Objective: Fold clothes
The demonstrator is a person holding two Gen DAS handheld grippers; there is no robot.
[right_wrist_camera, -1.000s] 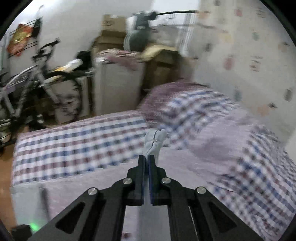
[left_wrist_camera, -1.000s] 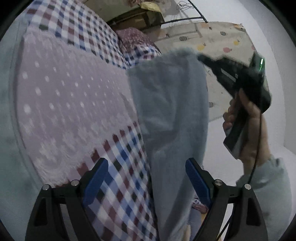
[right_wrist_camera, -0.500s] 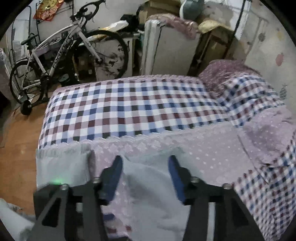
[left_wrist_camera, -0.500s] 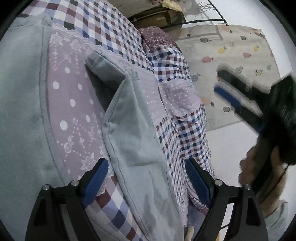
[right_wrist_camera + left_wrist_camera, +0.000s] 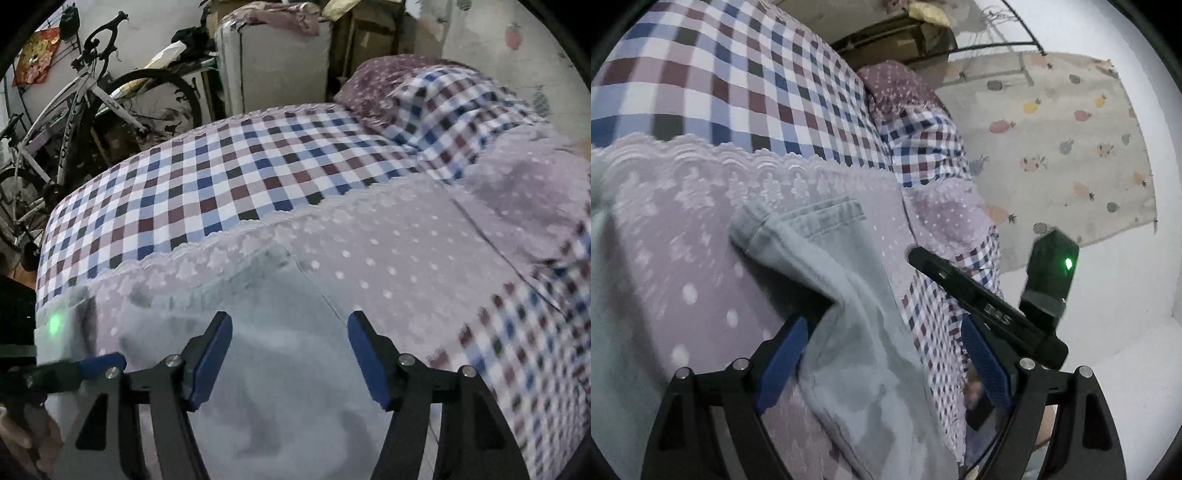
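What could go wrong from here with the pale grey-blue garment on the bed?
1. The pale grey-blue garment lies bunched in a ridge on the lilac dotted bedspread; a fold now may lock in creases.
2. The open left gripper straddles that ridge and could pinch bedspread along with it.
3. The right gripper, also open, sits close to the left one, so the two may collide.

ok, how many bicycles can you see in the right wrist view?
1. A white-framed road bicycle leans by the wall at upper left, beyond the far side of the checked bedspread. Clutter behind it could hide another.
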